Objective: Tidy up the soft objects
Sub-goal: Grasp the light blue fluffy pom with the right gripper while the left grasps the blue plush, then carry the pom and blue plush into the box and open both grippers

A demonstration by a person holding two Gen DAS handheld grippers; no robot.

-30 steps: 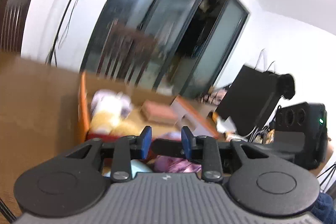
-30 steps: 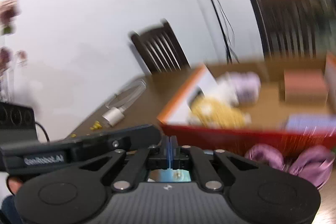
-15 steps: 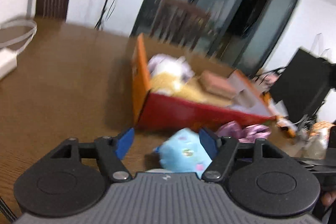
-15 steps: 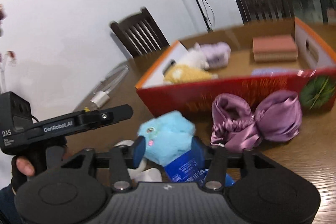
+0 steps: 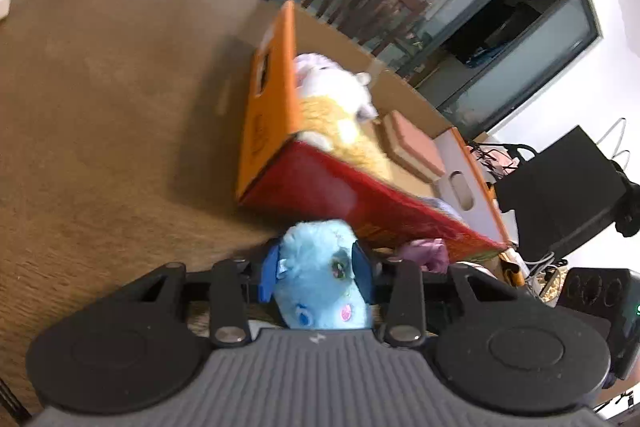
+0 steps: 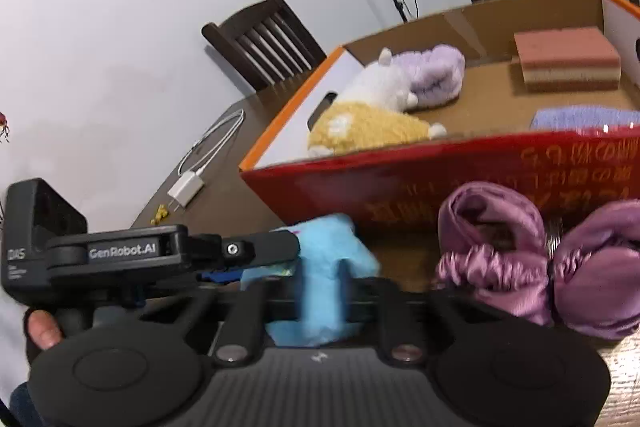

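Note:
A light blue plush toy (image 5: pixel 320 279) lies on the brown table in front of a red and orange cardboard box (image 5: pixel 340 187). My left gripper (image 5: pixel 316 271) is closing, and its blue pads press on both sides of the toy's head. In the right wrist view one of its fingers (image 6: pixel 260 249) reaches the blue plush toy (image 6: pixel 320 243) from the left. My right gripper (image 6: pixel 322 279) is shut right at the toy; blur hides whether it pinches any of it. A purple satin bonnet (image 6: pixel 520 259) lies beside it. The box (image 6: pixel 400 179) holds a yellow plush (image 6: pixel 368 131), a white and lilac plush (image 6: pixel 416 79) and a pink sponge (image 6: pixel 564 59).
A white charger with its cable (image 6: pixel 188 187) lies on the table to the left. A dark wooden chair (image 6: pixel 264 35) stands behind the table's corner. Black equipment and wires (image 5: pixel 560 195) crowd the far right. A hand (image 6: pixel 40 331) holds the left gripper's handle.
Both grippers have come down toward the table in front of the box. Each opened and then closed again, the left one around the blue plush toy.

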